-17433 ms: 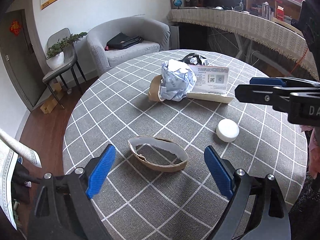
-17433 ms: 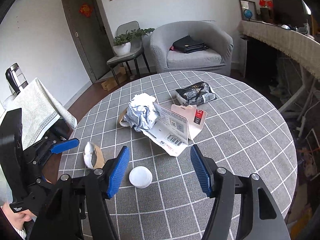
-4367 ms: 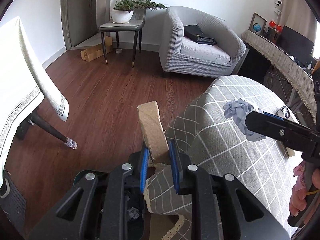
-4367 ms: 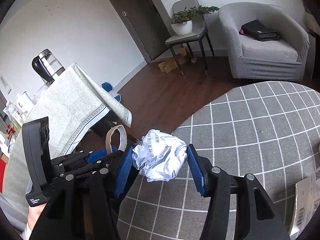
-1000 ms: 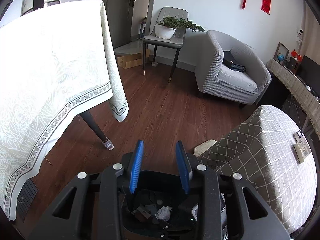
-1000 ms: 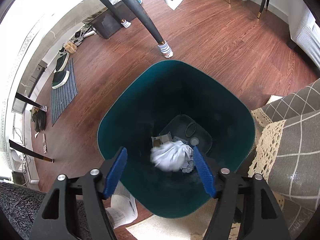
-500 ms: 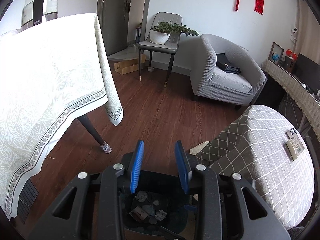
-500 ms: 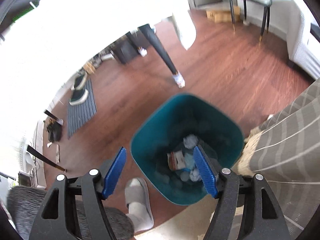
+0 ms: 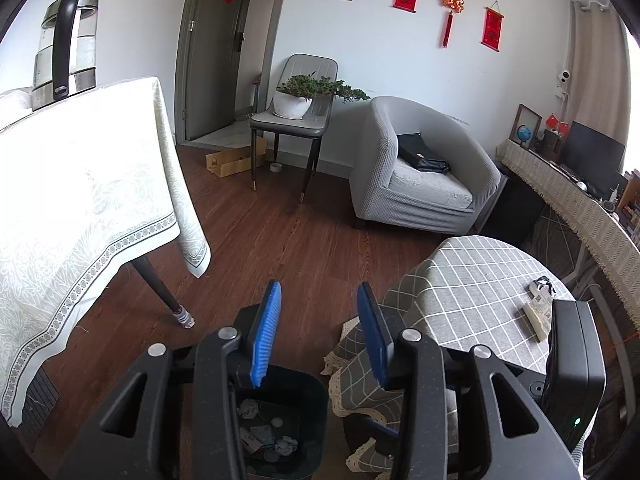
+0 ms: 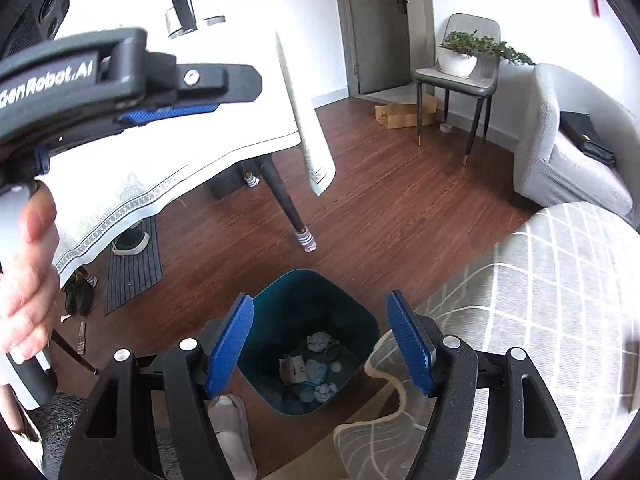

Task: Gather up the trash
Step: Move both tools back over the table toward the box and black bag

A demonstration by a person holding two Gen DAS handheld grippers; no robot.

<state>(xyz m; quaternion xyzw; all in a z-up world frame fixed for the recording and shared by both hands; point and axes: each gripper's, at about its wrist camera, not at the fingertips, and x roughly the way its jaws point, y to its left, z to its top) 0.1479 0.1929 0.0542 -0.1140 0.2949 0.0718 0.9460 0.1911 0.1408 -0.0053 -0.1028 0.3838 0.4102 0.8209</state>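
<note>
Above teal bin beside checked surface: left tongs just widened, part open, empty; right tongs wider, empty. Crumpled paper inside bin.

Glossy wood floor, plastic bin

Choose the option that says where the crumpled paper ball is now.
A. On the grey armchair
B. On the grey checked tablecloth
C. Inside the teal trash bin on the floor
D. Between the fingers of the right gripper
C. The crumpled paper ball lies in the teal trash bin among other scraps, and the right gripper above it has nothing between its fingers.
</note>
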